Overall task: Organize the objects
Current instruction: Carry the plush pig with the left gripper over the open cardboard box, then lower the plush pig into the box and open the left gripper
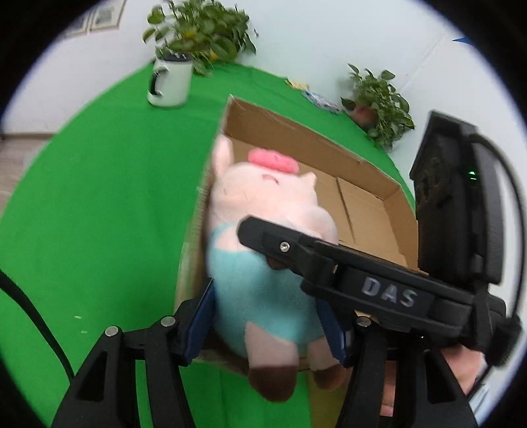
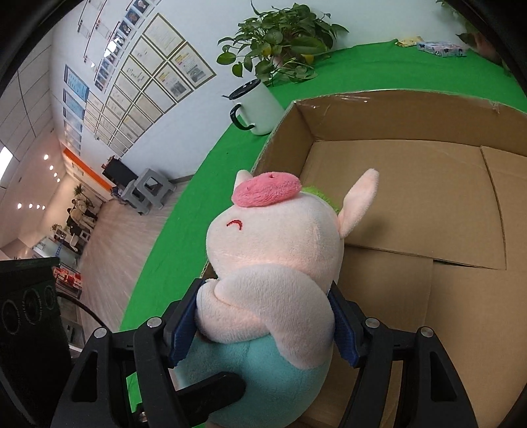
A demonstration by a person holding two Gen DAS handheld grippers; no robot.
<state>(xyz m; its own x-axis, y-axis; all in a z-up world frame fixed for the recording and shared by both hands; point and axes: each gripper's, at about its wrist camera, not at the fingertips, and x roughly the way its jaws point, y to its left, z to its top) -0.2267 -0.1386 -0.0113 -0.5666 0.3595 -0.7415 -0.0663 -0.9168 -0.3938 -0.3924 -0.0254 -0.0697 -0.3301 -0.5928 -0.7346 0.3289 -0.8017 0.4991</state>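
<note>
A plush pig (image 1: 263, 204) with a pink snout, pale pink head and turquoise body hangs over the near left corner of an open cardboard box (image 1: 316, 138). My left gripper (image 1: 266, 326) is shut on its turquoise belly, blue pads pressing both sides. One black finger (image 1: 280, 243) of the other tool crosses the pig's middle. In the right wrist view the plush pig (image 2: 276, 250) faces away from me and my right gripper (image 2: 263, 329) is shut on its arms and chest. The cardboard box (image 2: 395, 115) lies open behind it, and nothing shows in the part of it in view.
A green cloth (image 1: 98, 197) covers the table. A white mug (image 1: 171, 82) with a dark handle stands beyond the box's far left corner, a leafy plant (image 1: 201, 29) behind it. Another potted plant (image 1: 378, 102) and small packets (image 1: 319, 97) sit at the far right edge.
</note>
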